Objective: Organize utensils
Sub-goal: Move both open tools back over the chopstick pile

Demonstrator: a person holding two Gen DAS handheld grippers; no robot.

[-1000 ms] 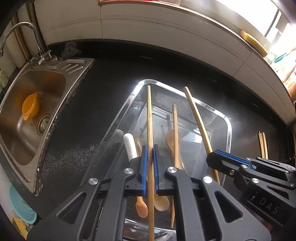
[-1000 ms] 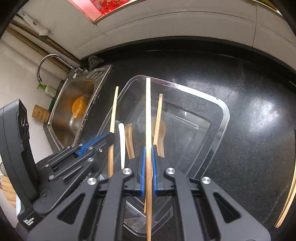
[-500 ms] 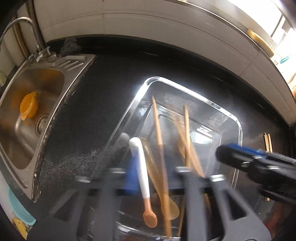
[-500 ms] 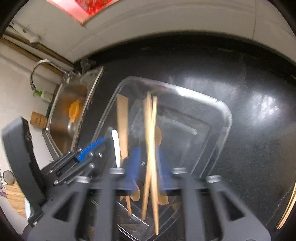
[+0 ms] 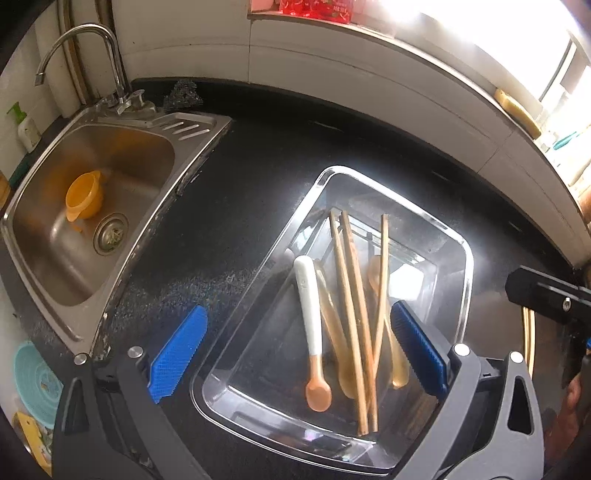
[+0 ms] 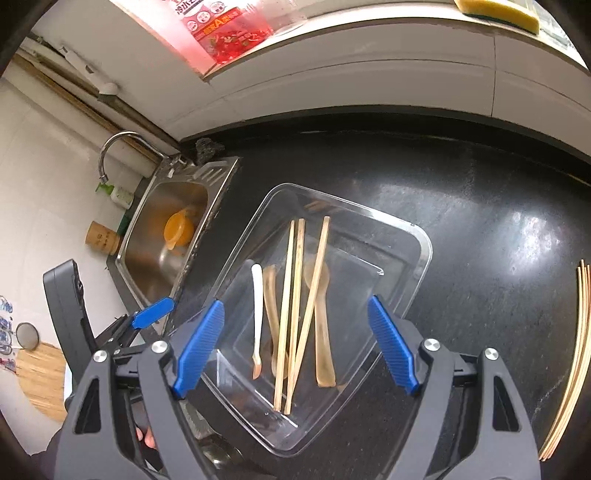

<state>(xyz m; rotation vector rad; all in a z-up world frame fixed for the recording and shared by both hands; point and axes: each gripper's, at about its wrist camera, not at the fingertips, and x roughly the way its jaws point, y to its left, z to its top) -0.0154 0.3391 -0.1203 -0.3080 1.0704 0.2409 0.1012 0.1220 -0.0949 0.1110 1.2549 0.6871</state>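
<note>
A clear plastic tray lies on the black counter. Inside it are three wooden chopsticks, a white spoon with an orange tip and amber spoons. My left gripper hovers above the tray's near end, its jaws opening wide with nothing pressed between the pads. My right gripper also hangs over the tray, open and holding nothing. More loose chopsticks lie on the counter to the right.
A steel sink with an orange cup and a tap sits left of the tray. A scouring pad lies behind it. A white tiled ledge runs along the back, with a yellow sponge on it.
A second ago each gripper was shut on one chopstick over the tray. Both have opened and pulled up and back; those chopsticks now lie in the tray.
</note>
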